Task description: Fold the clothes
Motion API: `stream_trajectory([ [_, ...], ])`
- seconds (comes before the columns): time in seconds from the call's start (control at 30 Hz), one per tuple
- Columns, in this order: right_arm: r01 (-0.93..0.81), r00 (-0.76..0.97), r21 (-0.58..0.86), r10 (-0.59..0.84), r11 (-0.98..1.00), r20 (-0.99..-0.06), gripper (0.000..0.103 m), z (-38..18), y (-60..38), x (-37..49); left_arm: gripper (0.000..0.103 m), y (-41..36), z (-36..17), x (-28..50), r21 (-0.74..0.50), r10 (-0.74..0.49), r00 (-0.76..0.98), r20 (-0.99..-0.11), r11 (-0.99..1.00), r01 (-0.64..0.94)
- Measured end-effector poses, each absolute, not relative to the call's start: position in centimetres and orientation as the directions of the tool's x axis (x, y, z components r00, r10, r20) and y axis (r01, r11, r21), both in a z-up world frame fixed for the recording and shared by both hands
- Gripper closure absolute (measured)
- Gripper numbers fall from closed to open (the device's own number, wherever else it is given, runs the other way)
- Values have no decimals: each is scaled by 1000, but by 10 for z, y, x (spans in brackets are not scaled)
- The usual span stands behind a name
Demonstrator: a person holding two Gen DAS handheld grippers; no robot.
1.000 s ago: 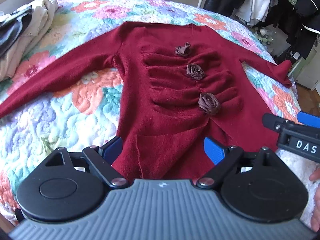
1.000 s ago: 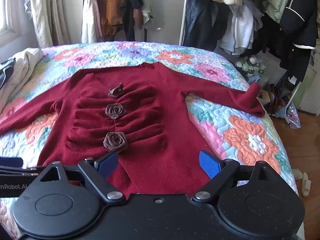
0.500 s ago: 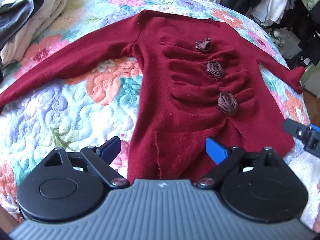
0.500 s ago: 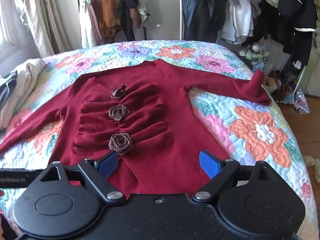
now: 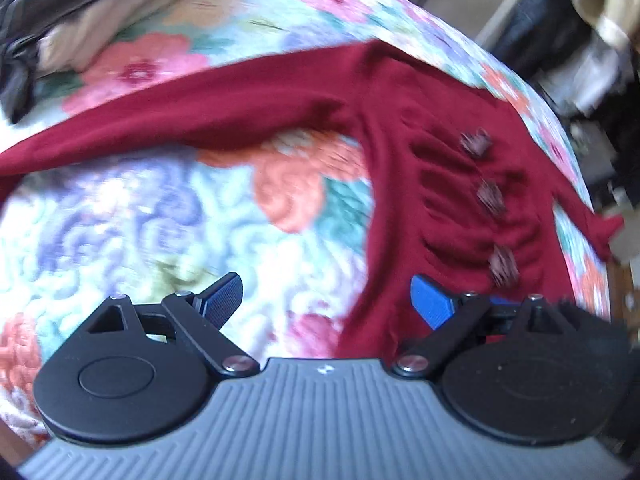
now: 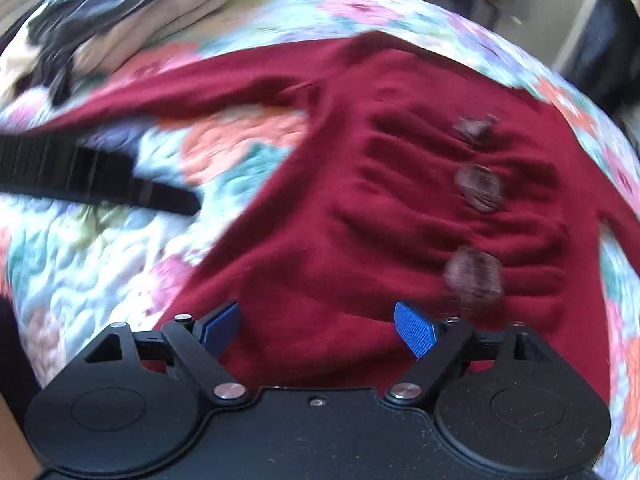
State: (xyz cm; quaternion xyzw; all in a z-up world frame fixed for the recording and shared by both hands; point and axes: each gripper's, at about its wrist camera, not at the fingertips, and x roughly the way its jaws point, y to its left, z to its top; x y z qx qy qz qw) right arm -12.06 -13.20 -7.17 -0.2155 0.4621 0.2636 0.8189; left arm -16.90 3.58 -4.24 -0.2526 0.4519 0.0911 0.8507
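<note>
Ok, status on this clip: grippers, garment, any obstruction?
Left gripper open, empty. Right gripper open, empty. Dark red knit sweater flat, unfolded on floral quilt. Nothing blocking it.

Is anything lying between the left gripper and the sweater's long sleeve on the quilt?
Nothing visible does. The open left gripper faces bare floral quilt, and the red sweater sleeve lies flat beyond it. The pile of clothes sits farther back, past the sleeve.
</note>
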Motion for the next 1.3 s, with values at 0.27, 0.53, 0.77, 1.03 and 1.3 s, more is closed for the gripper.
stream_trajectory([
  [0.27,-638,483,-199,185,744,-856,68,-80,-124,-139,11,59,-54,-172,-396,-121,563,-818,828,-397],
  [0.53,-532,461,-199,85,823,-883,99,-70,-157,-148,11,59,-53,-174,-410,-142,571,-809,832,-374],
  [0.77,-481,554,-245,76,842,-829,45,-36,-167,-163,10,22,-53,-172,-408,-213,542,-813,873,-269],
  [1.03,-407,627,-312,15,859,-779,36,-6,-213,-157,8,-33,-31,-177,-262,-145,520,-842,952,-158],
  [1.3,-282,624,-184,34,942,-781,20,0,-263,-145,6,-79,-15,-188,-238,-162,569,-806,969,-61],
])
